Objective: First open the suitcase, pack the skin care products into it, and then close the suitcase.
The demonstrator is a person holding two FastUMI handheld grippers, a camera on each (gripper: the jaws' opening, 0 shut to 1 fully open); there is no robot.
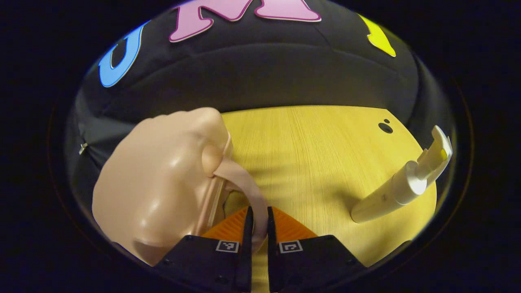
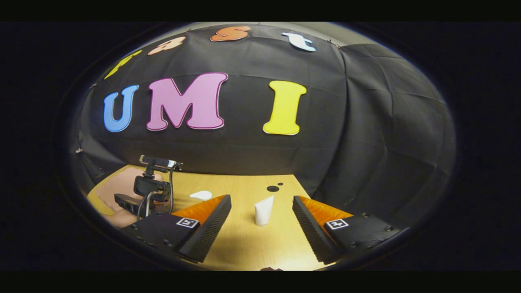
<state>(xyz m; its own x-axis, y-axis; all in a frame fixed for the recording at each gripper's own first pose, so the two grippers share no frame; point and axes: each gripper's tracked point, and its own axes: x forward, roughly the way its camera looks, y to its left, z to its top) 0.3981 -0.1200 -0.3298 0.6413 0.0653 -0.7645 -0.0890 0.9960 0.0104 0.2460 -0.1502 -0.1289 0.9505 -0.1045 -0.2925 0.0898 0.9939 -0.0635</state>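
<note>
A glossy pale-pink suitcase (image 1: 158,183) lies shut at the table's left. Its soft pink handle strap (image 1: 244,183) loops down between the fingers of my left gripper (image 1: 258,213), which is shut on it. A white skin care tube (image 1: 401,187) stands on its cap to the right, apart from the case. In the right gripper view my right gripper (image 2: 261,199) is open above the table, and the white tube (image 2: 263,211) stands a little beyond its fingertips. Farther left, a second white product (image 2: 201,195) lies flat. The left gripper (image 2: 124,201) sits at the suitcase (image 2: 116,183).
The yellow wooden table (image 1: 317,154) has bare surface between the suitcase and the tube. A dark round hole (image 1: 385,127) is near its far right corner. The black cloth wall runs close behind the table's far edge.
</note>
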